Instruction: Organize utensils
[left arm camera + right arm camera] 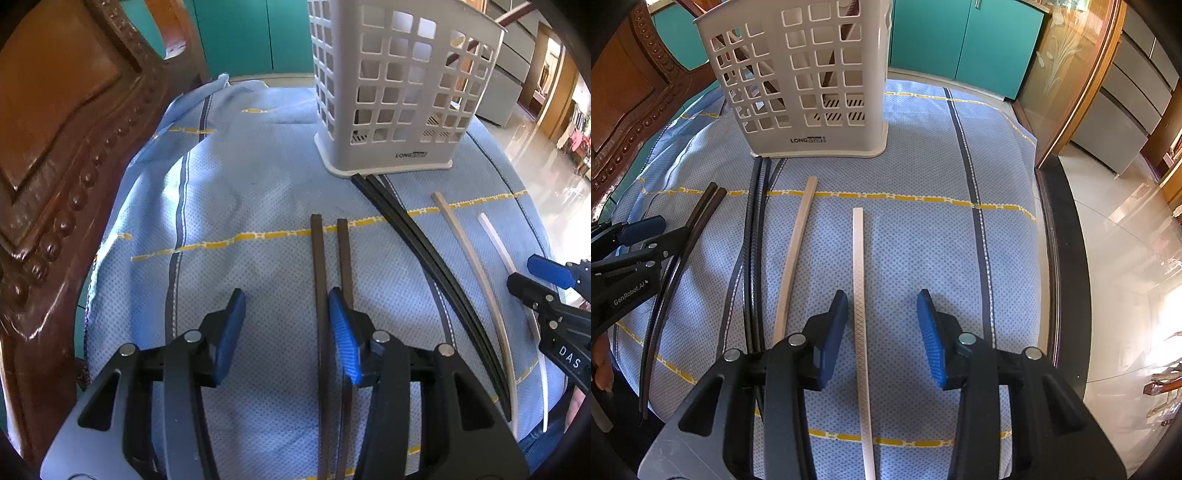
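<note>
The near ends of the brown chopsticks (322, 332) run under the left tongs (286, 336) and off the lower edge. The white chopstick (860, 314) is likewise cut off below. The holder (812, 81) loses its rim at the top edge, and its contents are perhaps only chair wood seen through the holes.

Holder (812, 85) standing at cloth's (923, 240) far edge, blocking approach there. Chopsticks (858, 295) lying in rows across middle. Right side of cloth lying open for passing. Carved wood (55, 147) crowding left edge.
</note>
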Available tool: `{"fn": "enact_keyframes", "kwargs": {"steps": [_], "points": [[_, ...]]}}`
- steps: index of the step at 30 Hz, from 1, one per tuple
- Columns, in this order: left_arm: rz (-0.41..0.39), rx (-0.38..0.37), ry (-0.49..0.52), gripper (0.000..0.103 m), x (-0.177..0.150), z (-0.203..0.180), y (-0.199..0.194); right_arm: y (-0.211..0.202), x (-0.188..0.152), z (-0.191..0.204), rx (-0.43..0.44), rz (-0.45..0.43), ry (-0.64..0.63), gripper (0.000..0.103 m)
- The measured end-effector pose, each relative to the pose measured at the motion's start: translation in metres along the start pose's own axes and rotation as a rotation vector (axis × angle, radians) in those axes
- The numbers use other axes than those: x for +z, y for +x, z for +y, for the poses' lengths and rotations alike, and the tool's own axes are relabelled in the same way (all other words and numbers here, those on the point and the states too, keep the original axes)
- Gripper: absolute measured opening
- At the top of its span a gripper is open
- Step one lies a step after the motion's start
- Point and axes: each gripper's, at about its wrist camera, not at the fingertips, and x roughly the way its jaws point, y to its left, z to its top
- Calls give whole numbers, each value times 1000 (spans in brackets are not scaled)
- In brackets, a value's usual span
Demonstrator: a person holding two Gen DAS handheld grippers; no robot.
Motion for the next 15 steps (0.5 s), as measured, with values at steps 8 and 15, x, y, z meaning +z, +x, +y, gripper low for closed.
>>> {"fn": "enact_keyframes", "kwargs": {"steps": [8,15], "points": [[7,-8,-19,49,0,3,0,0,0,0,1,0,3,40],[3,-48,-60,49,5,15,4,0,-1,0,2,2,5,41]]}}
